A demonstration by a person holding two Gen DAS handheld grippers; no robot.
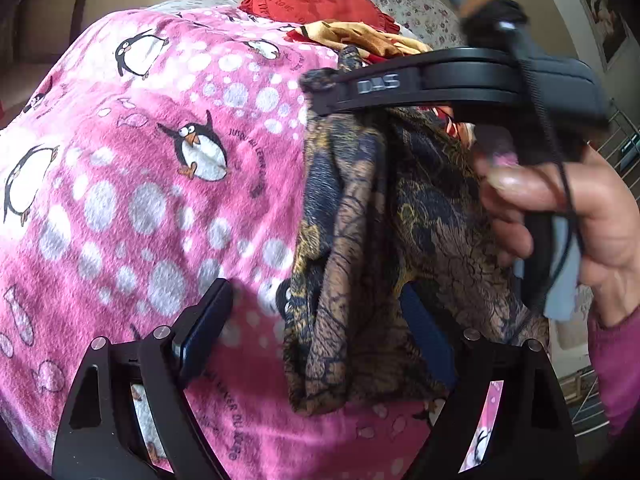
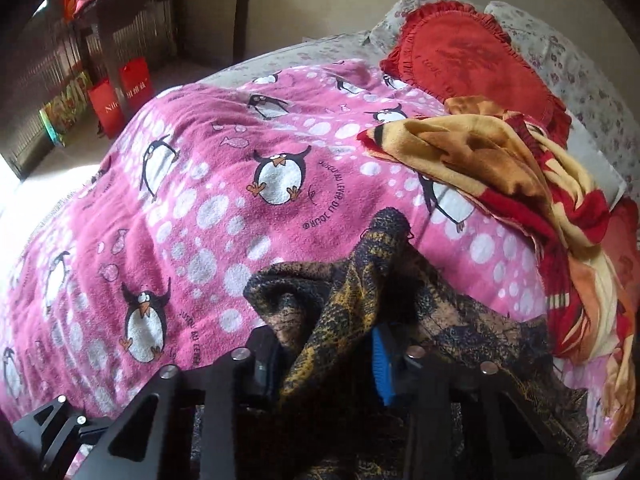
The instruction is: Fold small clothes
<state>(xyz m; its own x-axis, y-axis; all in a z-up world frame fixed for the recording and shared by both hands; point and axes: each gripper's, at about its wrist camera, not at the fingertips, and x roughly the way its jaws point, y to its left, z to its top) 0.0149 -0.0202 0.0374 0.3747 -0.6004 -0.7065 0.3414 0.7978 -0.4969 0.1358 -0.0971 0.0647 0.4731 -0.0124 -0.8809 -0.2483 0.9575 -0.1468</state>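
A dark navy and gold patterned garment (image 1: 360,240) hangs above the pink penguin blanket (image 1: 140,200). My right gripper (image 1: 320,88) is shut on its top corner and holds it up; in the right wrist view the cloth (image 2: 344,292) is bunched between that gripper's fingers (image 2: 382,364). My left gripper (image 1: 316,340) is open just below the hanging cloth. Its left finger (image 1: 204,328) is clear of the cloth, and the cloth drapes over its right finger.
A yellow and red crumpled cloth (image 2: 500,160) lies at the blanket's far right. A red heart-shaped cushion (image 2: 472,64) rests on the floral pillows behind. Red bags (image 2: 116,96) and a dark table (image 2: 168,4) stand on the floor at the left.
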